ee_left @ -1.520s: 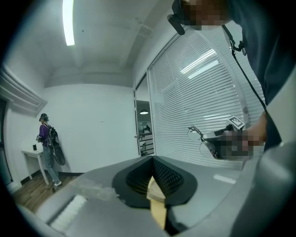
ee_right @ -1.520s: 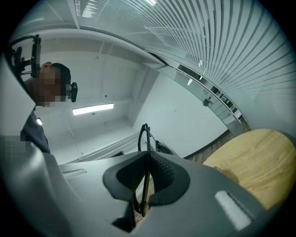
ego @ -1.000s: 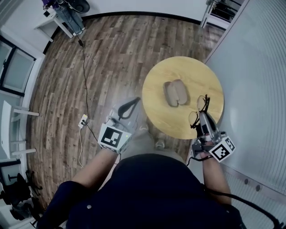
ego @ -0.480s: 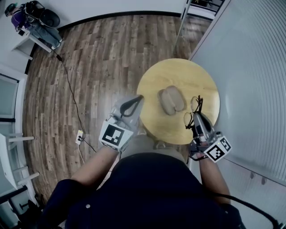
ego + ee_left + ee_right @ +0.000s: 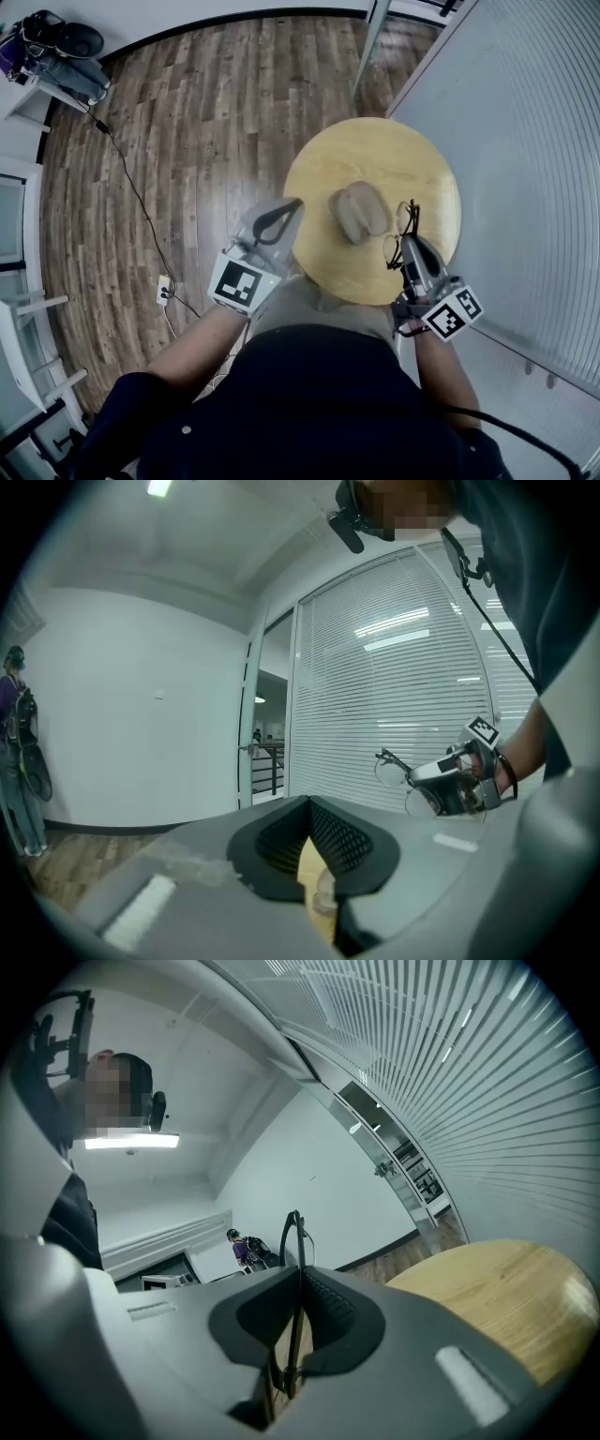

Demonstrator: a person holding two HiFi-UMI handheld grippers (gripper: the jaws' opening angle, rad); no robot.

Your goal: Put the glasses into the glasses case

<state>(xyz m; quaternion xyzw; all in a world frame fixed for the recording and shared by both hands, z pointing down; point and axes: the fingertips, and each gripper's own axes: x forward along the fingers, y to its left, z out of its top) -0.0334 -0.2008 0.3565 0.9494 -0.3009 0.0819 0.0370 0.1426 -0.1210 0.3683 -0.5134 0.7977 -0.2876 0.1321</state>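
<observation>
Head view: thin black wire-rimmed glasses point(image 5: 400, 234) were clamped in the right gripper point(image 5: 410, 241), right of centre, beside the open tan glasses case point(image 5: 359, 211); the left gripper point(image 5: 284, 217) was closed on nothing. Light and fragile, the glasses were judged safest held by the frame.

The person wears a dark navy top point(image 5: 319, 403) with short sleeves, and a thin black cable point(image 5: 520, 427) runs across it toward 5 o'clock. The left gripper point(image 5: 289, 206) and the right gripper point(image 5: 410, 242) have smooth grey shells with black ribbed pads point(image 5: 337, 841). Each carries a cube with black-and-white square markers, at 8 o'clock and at 4 o'clock.
</observation>
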